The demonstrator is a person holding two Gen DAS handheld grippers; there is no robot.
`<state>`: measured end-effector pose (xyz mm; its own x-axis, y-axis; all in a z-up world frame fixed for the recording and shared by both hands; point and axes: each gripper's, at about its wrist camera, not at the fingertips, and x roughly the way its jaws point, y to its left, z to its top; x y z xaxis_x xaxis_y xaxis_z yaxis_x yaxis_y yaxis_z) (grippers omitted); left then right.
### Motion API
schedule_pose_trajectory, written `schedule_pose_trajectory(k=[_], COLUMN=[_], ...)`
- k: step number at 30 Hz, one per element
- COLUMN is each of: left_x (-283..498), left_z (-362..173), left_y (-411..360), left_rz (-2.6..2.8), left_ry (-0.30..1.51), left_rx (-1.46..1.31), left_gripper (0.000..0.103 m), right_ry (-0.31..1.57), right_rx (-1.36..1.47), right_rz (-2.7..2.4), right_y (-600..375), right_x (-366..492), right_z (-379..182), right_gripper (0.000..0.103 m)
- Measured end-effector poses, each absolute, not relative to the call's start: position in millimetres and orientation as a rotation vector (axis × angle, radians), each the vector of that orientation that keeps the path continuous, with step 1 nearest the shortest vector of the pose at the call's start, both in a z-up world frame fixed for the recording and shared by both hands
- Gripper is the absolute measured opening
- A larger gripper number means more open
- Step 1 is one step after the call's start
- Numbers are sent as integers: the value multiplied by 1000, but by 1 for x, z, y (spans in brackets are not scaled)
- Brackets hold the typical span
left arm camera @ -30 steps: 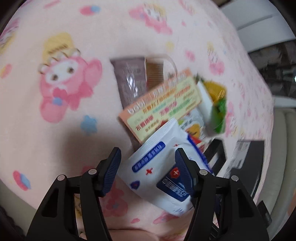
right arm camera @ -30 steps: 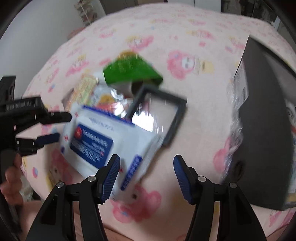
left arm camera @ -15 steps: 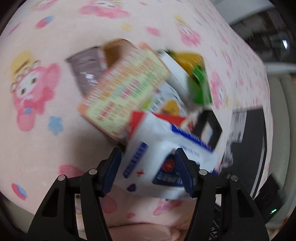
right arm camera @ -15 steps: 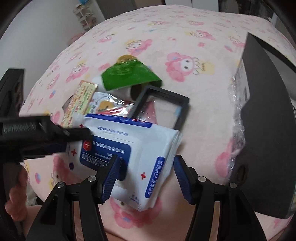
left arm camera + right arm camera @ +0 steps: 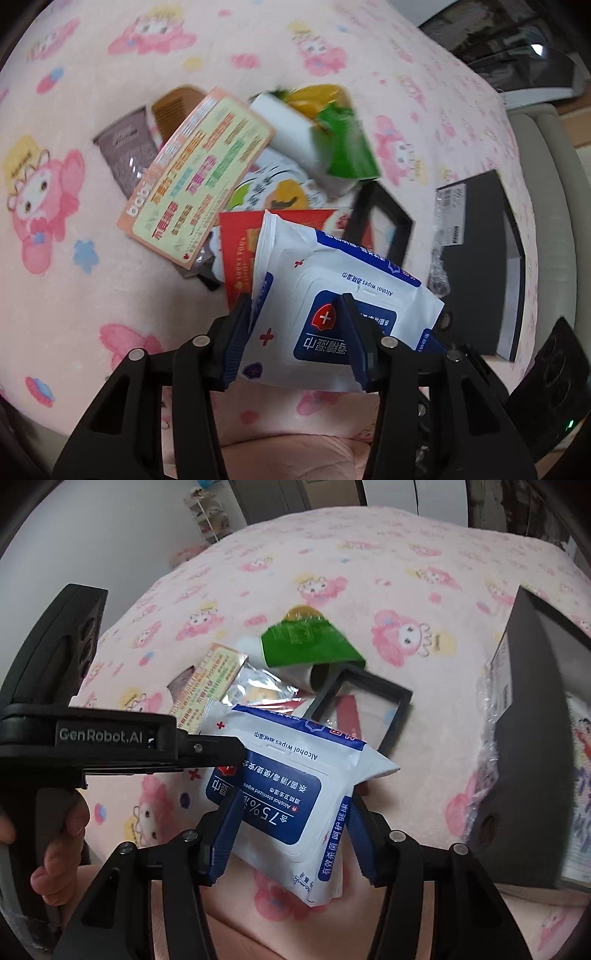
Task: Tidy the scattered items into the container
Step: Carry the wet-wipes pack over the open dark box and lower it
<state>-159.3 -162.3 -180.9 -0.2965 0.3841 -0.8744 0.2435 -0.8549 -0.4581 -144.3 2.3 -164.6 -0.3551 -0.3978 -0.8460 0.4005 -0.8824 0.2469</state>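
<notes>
A white and blue pack of alcohol wipes [image 5: 332, 295] is held above the pink bed. My left gripper [image 5: 295, 339] is shut on one end of it. My right gripper [image 5: 291, 834] has its fingers on either side of the pack's other end [image 5: 295, 801] and looks closed on it. The left gripper [image 5: 207, 753] also shows in the right wrist view, coming in from the left. The dark box container [image 5: 480, 258] lies to the right; it stands at the right edge in the right wrist view [image 5: 524, 738].
A pile lies beyond the pack: an orange and yellow card [image 5: 199, 177], a brown sachet [image 5: 125, 151], a comb [image 5: 177, 110], a green packet [image 5: 306, 646], a white roll [image 5: 284, 129], a black frame [image 5: 365, 709], a red packet [image 5: 240, 251].
The wipes pack has been lifted and carried right toward the box. My right gripper has come up to it and narrowed around its free end.
</notes>
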Motion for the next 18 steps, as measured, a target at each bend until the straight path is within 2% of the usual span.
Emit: schedule_pose_trajectory(k=[9, 13, 18], left_x=[-131, -133, -149], left_z=[-130, -124, -107], left_y=[-131, -105, -59], left_rz=[2356, 2303, 2290], left_ry=[-746, -758, -633], left_rx=[-1443, -1394, -1385], left_gripper=[41, 41, 41], right_ry=[-119, -134, -159], right_rx=[1342, 1270, 1203], right_rz=[-2358, -2429, -2488], right_y=[55, 78, 114], right_x=[-130, -127, -128], right_z=[-119, -93, -66], right_gripper=[48, 48, 48])
